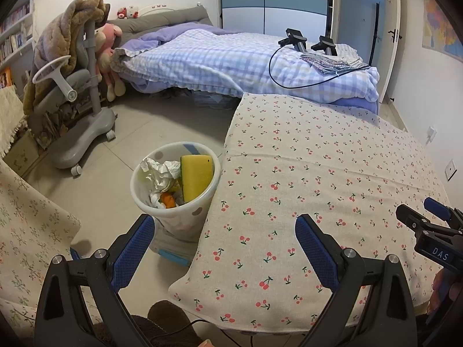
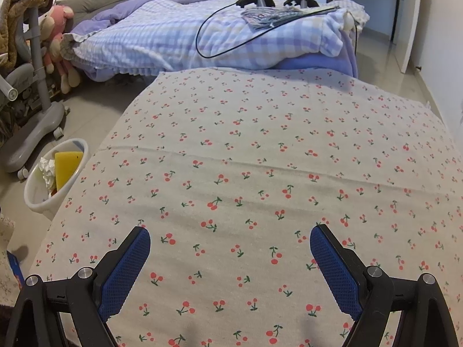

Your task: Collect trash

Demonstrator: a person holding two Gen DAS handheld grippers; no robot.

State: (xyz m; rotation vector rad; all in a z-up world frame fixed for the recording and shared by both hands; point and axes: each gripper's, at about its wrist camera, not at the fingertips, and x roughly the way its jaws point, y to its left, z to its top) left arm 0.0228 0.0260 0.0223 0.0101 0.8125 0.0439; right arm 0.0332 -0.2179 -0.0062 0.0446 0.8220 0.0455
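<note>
Left gripper (image 1: 224, 232) open, jaws wide apart, nothing between them; I have it over the left edge of the bench (image 1: 332, 159), which is covered in a cherry-print cloth. Right gripper (image 2: 230, 244) also spread wide and empty, above the near part of the cloth.

Bin (image 1: 139, 185) stands on the floor tiles, touching or just beside the left edge of the bench. White with pale dots. Inside it: a yellow sponge (image 1: 196, 176) standing on edge against the right wall, crumpled paper (image 1: 159, 170) to its left, and an orange scrap (image 1: 168, 199) lower down. From the right wrist view the bin (image 2: 78, 167) sits low at left with the sponge (image 2: 66, 164) showing above the rim.

Beyond the bench: a bed (image 1: 220, 57) with a checked quilt, a black cable (image 1: 273, 75) looped across it. Grey chair (image 1: 78, 110) on castors at left, a brown blanket draped over it.
</note>
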